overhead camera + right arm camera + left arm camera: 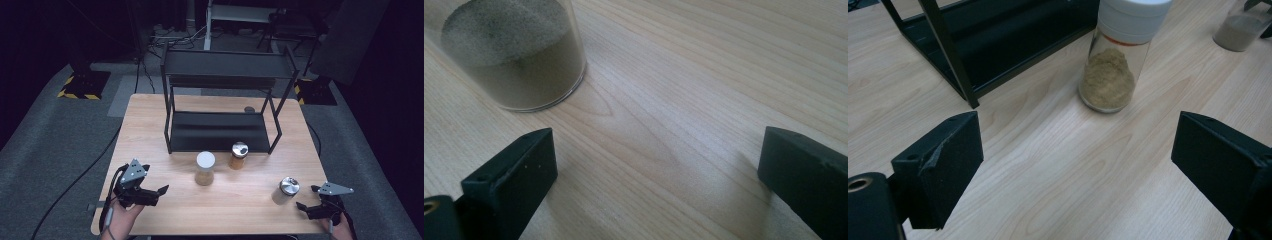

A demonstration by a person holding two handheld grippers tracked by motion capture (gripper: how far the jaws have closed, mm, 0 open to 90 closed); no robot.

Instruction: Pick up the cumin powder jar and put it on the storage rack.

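Three jars on table before black rack [220, 130]. My left tongs [156, 193] spread, empty, facing white-lidded jar [1113, 65] near rack's front edge. My right tongs [306, 209] spread, empty, just beside silver-lidded jar [286, 190] of grey powder.

We are looking at a lab or recording studio rather than a home: a lone wooden table [150, 115] is standing on grey carpet with darkness hanging all around it, black stands on yellow-and-black hazard-striped bases [82, 84] are flanking it, loose cables [170, 37] are trailing across the floor behind, and a bare black metal rack [220, 100] is sitting on the table like a staged prop
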